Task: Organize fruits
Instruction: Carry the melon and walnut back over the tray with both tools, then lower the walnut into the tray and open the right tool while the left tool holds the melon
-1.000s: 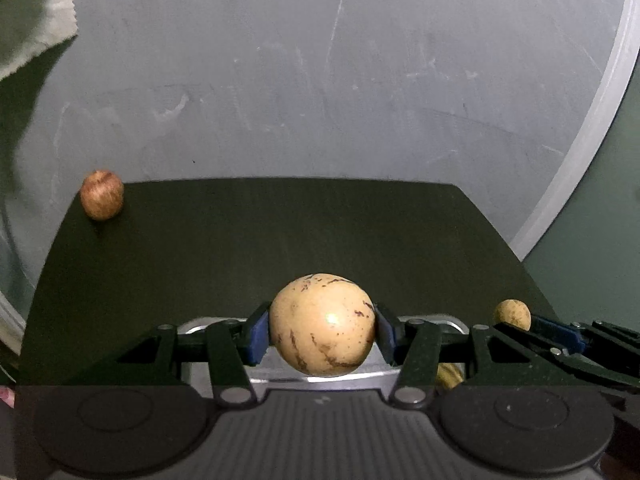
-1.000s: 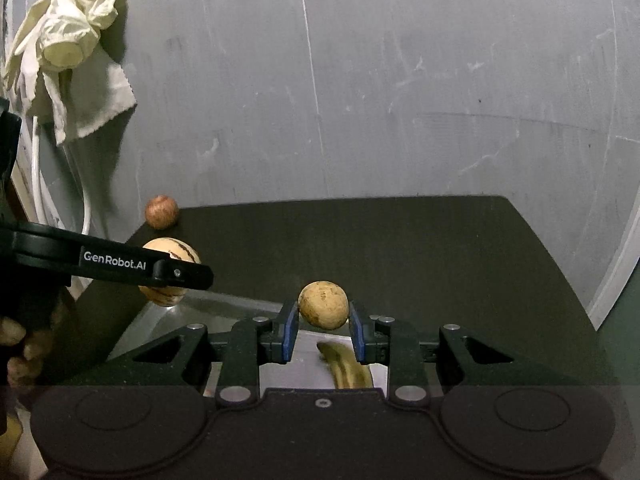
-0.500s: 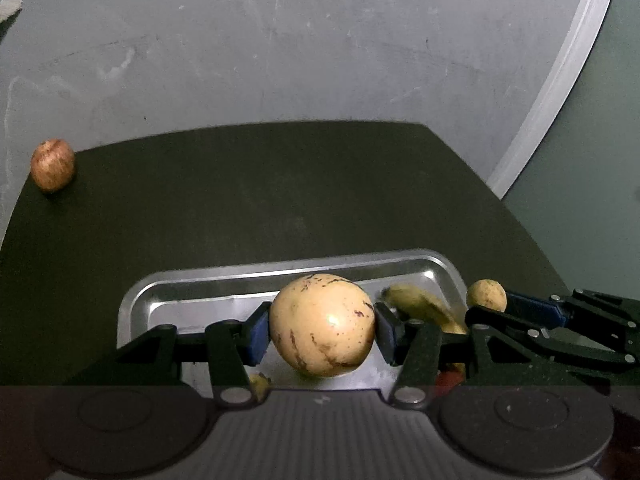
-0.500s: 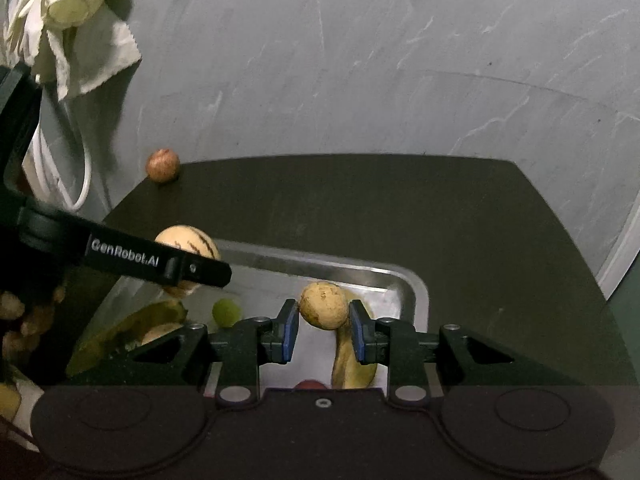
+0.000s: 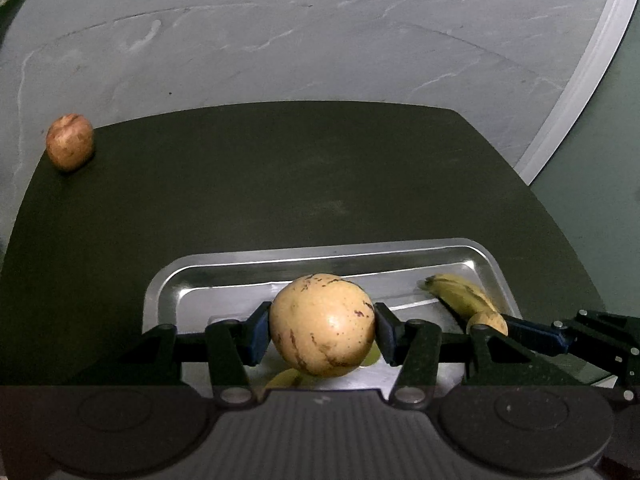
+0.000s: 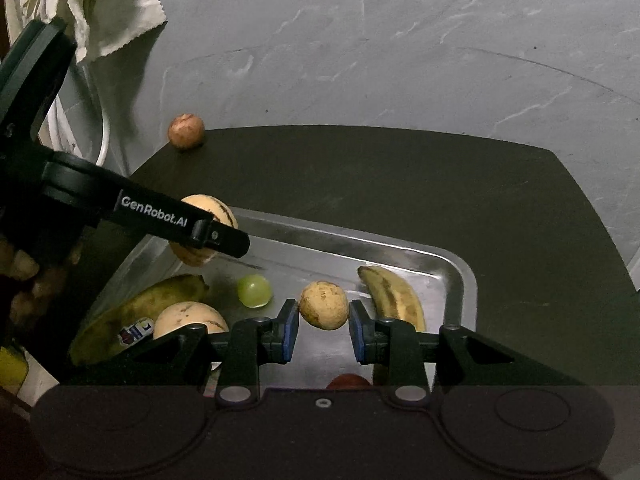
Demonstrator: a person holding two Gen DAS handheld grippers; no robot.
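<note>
Over the steel tray (image 5: 492, 264), your left gripper (image 5: 322, 326) pinches a streaked pepino melon (image 5: 322, 324) across its middle; your right gripper (image 6: 324, 314) pinches a small brown round fruit (image 6: 324, 311). Both look smooth, round, likely to slip or bruise, so keep pads on the widest part. One reddish fruit (image 5: 69, 142) sits at the table's far corner.
</note>
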